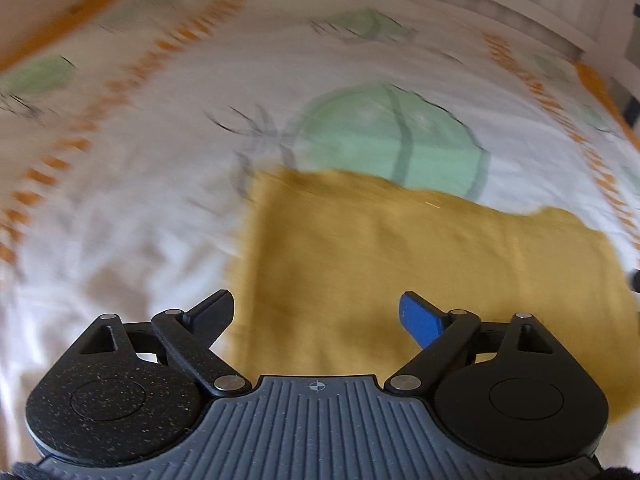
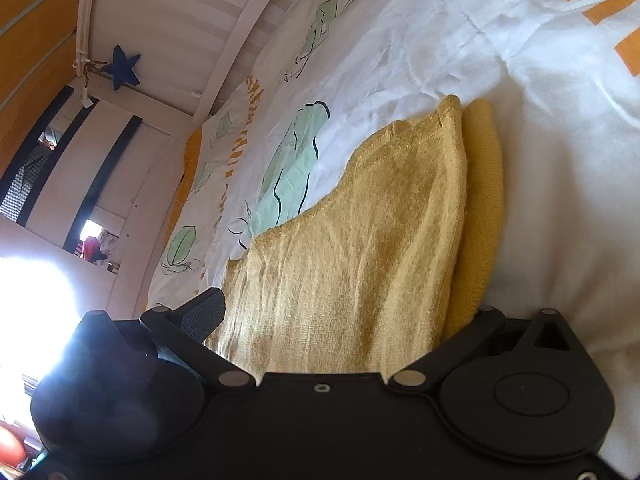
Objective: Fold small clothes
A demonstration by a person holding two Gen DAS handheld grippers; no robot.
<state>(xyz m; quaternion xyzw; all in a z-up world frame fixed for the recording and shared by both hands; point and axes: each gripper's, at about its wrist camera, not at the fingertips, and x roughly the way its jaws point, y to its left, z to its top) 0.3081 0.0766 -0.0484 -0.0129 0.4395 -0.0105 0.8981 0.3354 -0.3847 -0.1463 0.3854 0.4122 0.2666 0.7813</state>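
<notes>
Mustard garment (image 1: 400, 272) flat below wide-apart left gripper (image 1: 318, 312), right gripper (image 2: 332, 320) spread around its raised fold

My left wrist camera looked forward over the left claw (image 1: 318, 314), from a little above the bed sheet (image 1: 132, 208), down onto the yellow garment (image 1: 400, 264) close ahead. My right wrist camera sat rolled sideways and very low, right against the same garment (image 2: 360, 240), facing along it toward the white bed rail (image 2: 244, 36). Both views shared the garment and the green-printed sheet beyond it.
</notes>
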